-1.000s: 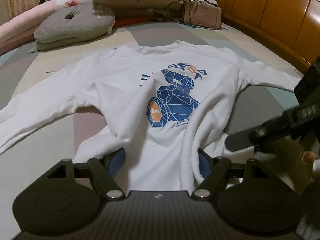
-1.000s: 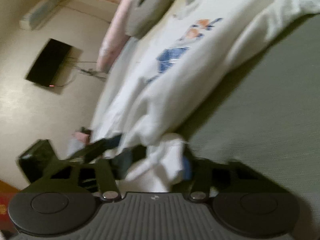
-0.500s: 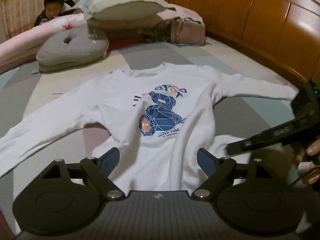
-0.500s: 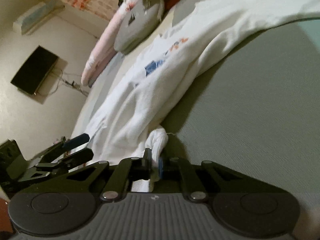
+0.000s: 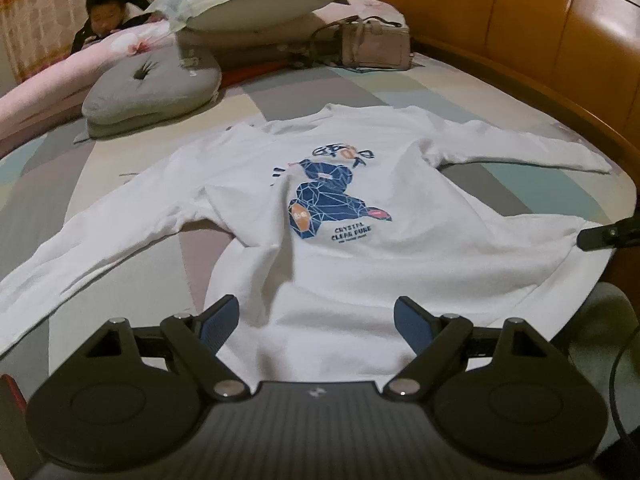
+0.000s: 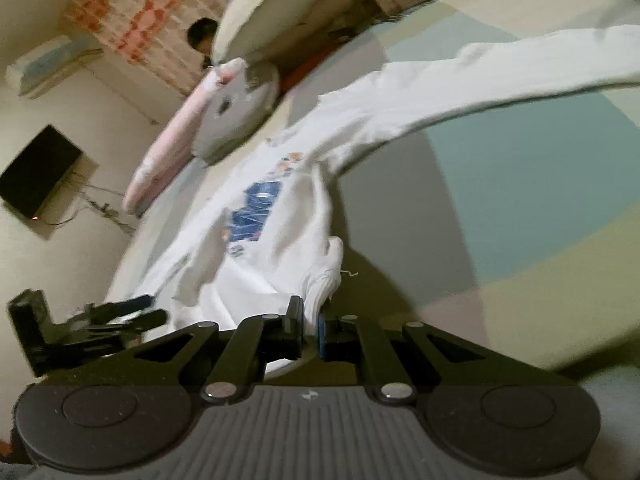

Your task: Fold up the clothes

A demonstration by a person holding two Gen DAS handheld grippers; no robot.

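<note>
a: where is the white sweatshirt (image 5: 340,216)?

b: flat on the patchwork bedspread (image 5: 500,92), chest print up, both sleeves out to the sides, collar toward the pillows. its hem is nearest the left gripper (image 5: 316,320).

a: is that claw holding it?

b: no. its jaws have just been opening and now stand wide, blue pads either side of the hem cloth, not pressing on it.

a: and the right gripper (image 6: 310,326)?

b: pinched tight on the ribbed hem corner of the sweatshirt (image 6: 280,232); white cloth bunches up out of the narrow gap. the left view shows only its black finger tip at the right edge, touching that corner, so the grip itself is only plain from the right wrist.

a: what else differs between the views?

b: the left view gives the whole print with its small lettering, the wooden headboard (image 5: 540,28), and a pink handbag (image 5: 376,46) on the bed near the pillows; whether anything is inside it cannot be told. the right view, blurred, adds a dark wall screen (image 6: 38,172) and the left gripper off to the side.

a: around the bed?

b: a grey cushion (image 5: 152,88), a pale pillow (image 5: 248,4), a pink quilt (image 5: 48,84), and a person (image 5: 108,12) behind it.
</note>
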